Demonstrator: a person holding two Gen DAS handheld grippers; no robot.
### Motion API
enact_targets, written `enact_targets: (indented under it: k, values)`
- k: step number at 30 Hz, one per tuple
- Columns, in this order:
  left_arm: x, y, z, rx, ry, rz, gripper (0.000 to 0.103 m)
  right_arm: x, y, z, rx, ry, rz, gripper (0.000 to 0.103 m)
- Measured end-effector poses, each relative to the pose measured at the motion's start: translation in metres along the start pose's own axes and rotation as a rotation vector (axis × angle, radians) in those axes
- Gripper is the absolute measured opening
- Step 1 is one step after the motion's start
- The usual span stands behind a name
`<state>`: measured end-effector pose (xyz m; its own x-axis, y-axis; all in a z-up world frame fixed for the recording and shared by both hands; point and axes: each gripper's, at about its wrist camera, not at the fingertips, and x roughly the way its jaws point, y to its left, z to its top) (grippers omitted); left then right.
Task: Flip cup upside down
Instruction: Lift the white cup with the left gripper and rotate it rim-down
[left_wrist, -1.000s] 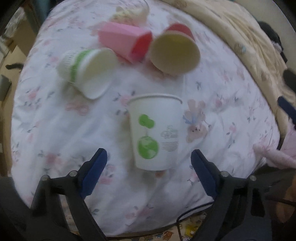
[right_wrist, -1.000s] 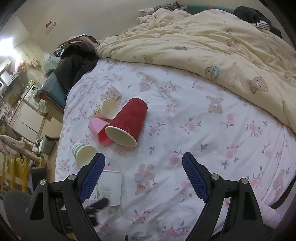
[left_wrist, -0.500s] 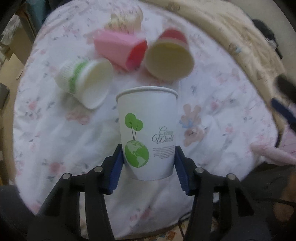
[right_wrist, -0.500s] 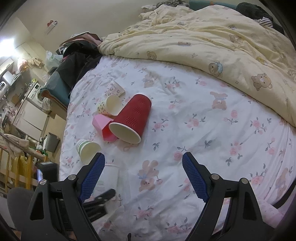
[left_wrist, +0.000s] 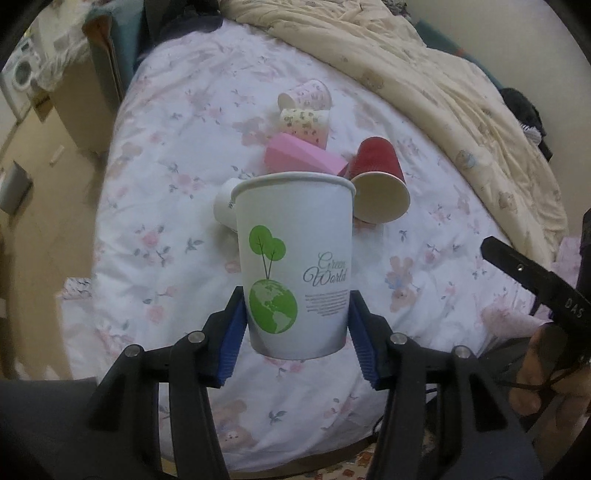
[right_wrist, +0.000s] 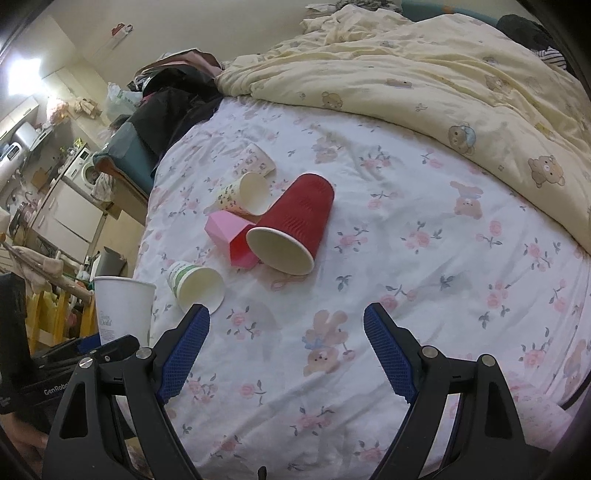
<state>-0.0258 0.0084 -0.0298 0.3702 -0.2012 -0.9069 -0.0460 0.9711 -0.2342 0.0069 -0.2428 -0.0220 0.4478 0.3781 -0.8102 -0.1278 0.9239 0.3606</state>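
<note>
Both blue pads of the left gripper (left_wrist: 297, 332) pinch the upright white cup (left_wrist: 295, 266), seemingly lifted off the bed (left_wrist: 155, 236), while the right gripper (right_wrist: 286, 350) hangs spread.

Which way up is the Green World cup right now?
Upright, not flipped yet: the Green World cup has its rim on top and its print reads right way up, clamped near its base in the left hand-held gripper.

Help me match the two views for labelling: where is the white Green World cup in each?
Left wrist: white cup centre frame, upright between the left gripper's jaws.
Right wrist: white cup at the left edge, mouth up.
Shared landmark: red cup lying on its side.
</note>
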Motion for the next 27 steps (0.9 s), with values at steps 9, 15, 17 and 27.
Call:
enact_targets:
  k: [9, 15, 17, 27]
  values:
    - [0.019, -0.009, -0.004, -0.003, 0.054, -0.102, 0.049, 0.016, 0.008, -0.001, -0.025, 0.037, 0.000, 0.088]
    - [0.019, -0.031, -0.012, 0.077, 0.068, -0.133, 0.049, 0.017, 0.005, 0.001, 0.029, 0.055, 0.154, 0.088]
    - [0.021, -0.036, -0.014, 0.093, 0.081, -0.143, 0.049, 0.016, 0.009, 0.000, 0.027, 0.056, 0.191, 0.088]
    - [0.018, -0.055, -0.022, 0.183, 0.090, -0.177, 0.049, 0.026, 0.033, -0.007, -0.053, 0.106, 0.247, 0.088]
